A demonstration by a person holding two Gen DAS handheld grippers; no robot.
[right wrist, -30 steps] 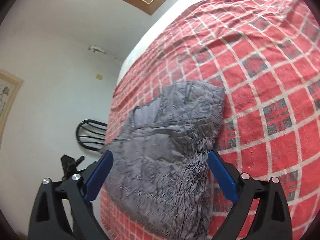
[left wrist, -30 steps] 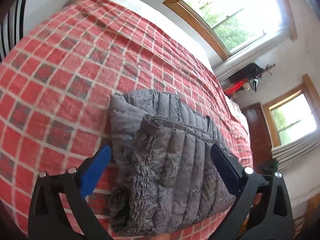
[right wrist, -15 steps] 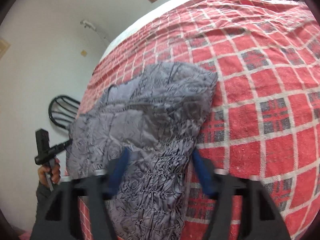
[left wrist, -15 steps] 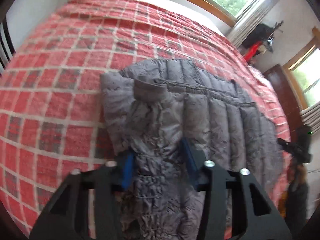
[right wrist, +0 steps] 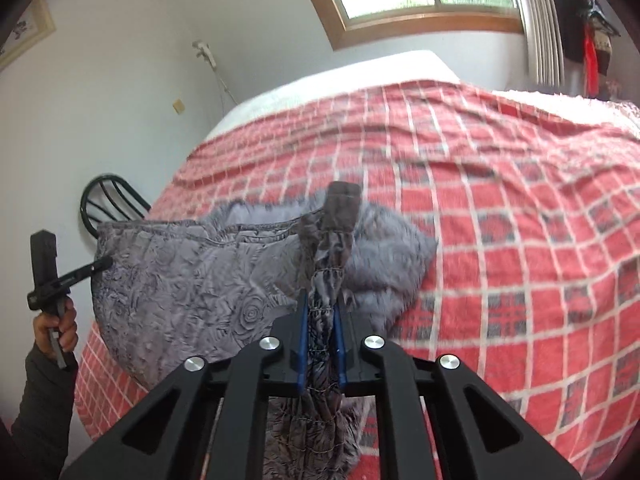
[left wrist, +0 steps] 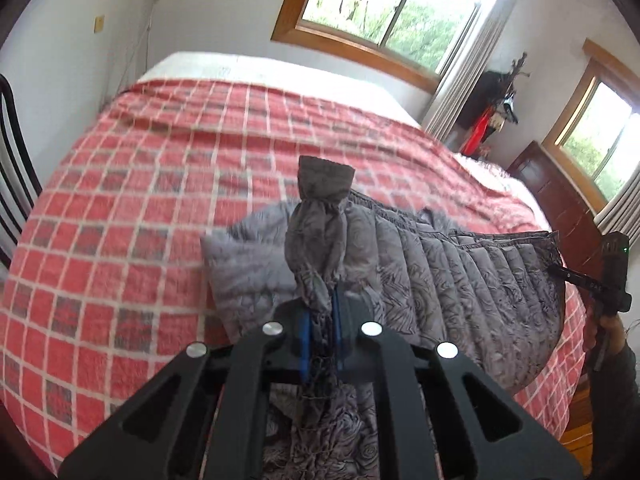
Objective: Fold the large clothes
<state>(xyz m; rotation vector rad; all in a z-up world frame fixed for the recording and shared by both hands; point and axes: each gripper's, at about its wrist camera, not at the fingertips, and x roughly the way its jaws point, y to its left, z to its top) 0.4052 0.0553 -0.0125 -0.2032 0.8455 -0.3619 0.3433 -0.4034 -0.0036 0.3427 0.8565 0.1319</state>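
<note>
Left wrist view: the left gripper (left wrist: 320,300) just snapped closed, pinching a bunched cuff of the grey quilted jacket (left wrist: 460,280), which spreads ahead and to its right over the red plaid bedspread (left wrist: 140,200). Right wrist view: the right gripper (right wrist: 320,308) likewise just clamped another gathered cuff, jacket (right wrist: 180,280) draping off to its left.
</note>
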